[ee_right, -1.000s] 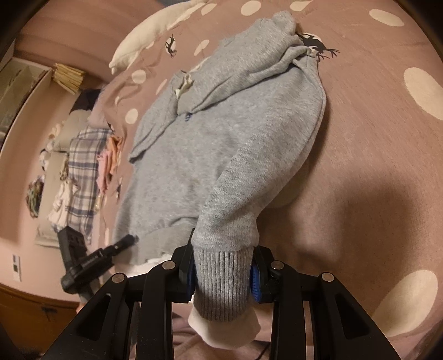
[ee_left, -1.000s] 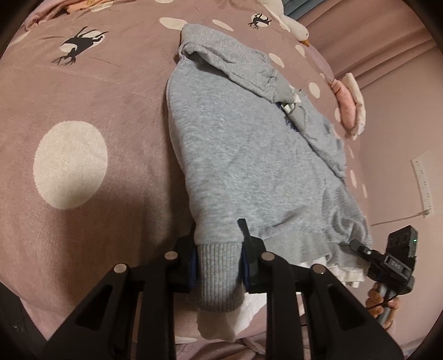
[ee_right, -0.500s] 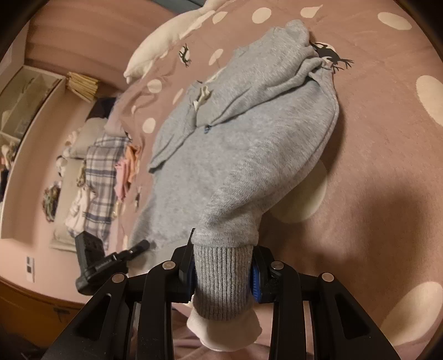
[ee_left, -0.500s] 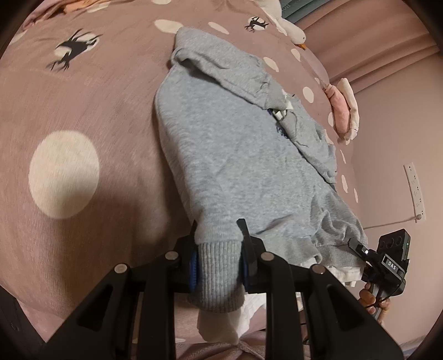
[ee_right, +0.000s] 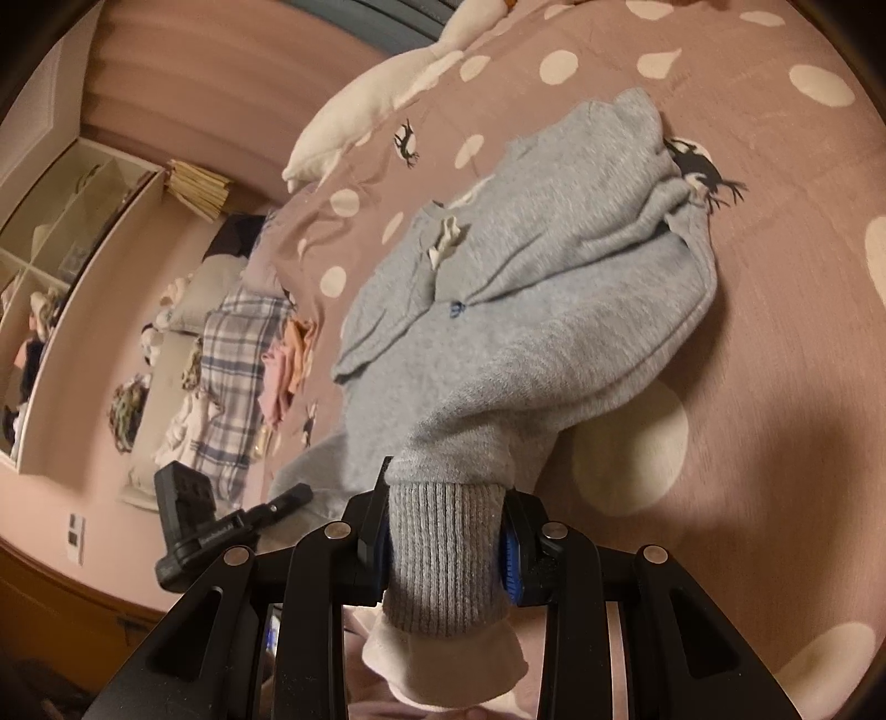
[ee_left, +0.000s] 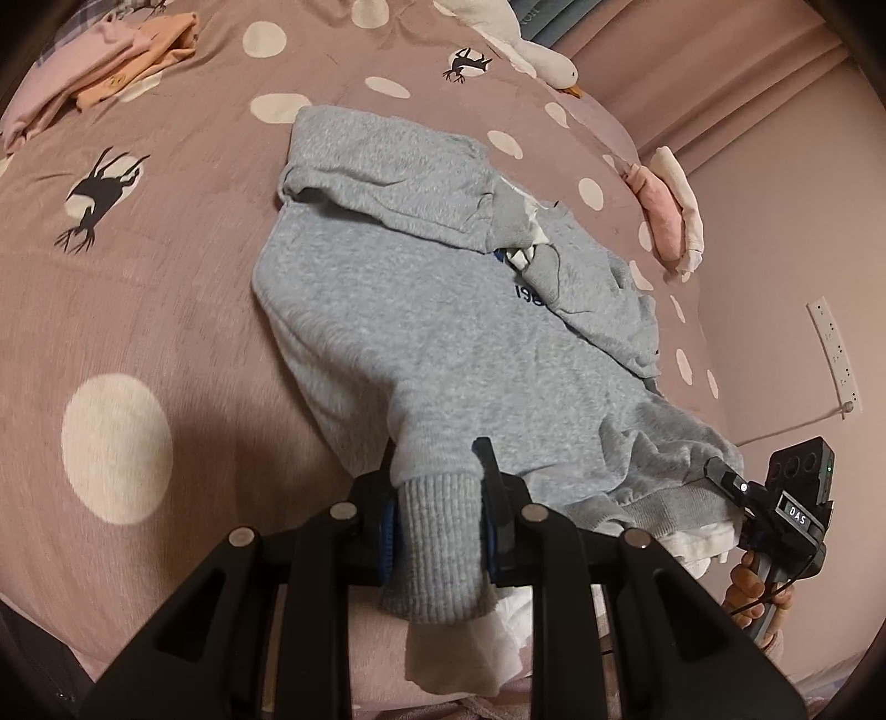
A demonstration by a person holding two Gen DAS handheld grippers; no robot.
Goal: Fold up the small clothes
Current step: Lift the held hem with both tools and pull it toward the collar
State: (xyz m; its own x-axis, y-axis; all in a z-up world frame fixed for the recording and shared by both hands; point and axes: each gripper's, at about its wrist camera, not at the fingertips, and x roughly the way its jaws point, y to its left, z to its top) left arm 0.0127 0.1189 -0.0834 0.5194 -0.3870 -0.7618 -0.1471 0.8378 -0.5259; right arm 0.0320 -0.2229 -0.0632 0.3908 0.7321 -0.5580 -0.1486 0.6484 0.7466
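Observation:
A grey sweatshirt [ee_left: 443, 332] lies on a pink, white-dotted bedspread [ee_left: 166, 277], with both sleeves folded across its chest. My left gripper [ee_left: 437, 515] is shut on one corner of the ribbed bottom hem [ee_left: 432, 554], and a white lining hangs below it. My right gripper [ee_right: 446, 543] is shut on the other hem corner [ee_right: 443, 565]; it also shows at the right edge of the left wrist view, right gripper [ee_left: 725, 479]. The hem end is raised off the bed, while the sweatshirt [ee_right: 526, 310] rests on it further up. The left gripper [ee_right: 288, 495] shows low on the left.
Folded pink and orange clothes [ee_left: 111, 72] lie at the far left, a white goose toy [ee_left: 531, 50] at the head of the bed, and a rolled pink garment [ee_left: 664, 216] by the wall. A plaid cloth [ee_right: 232, 376] and shelves [ee_right: 66, 221] are beyond the bed's other side.
Both grippers have risen a little with the hem corners still in them. The sweatshirt's lower part has lifted off the bedspread and more of the bed shows.

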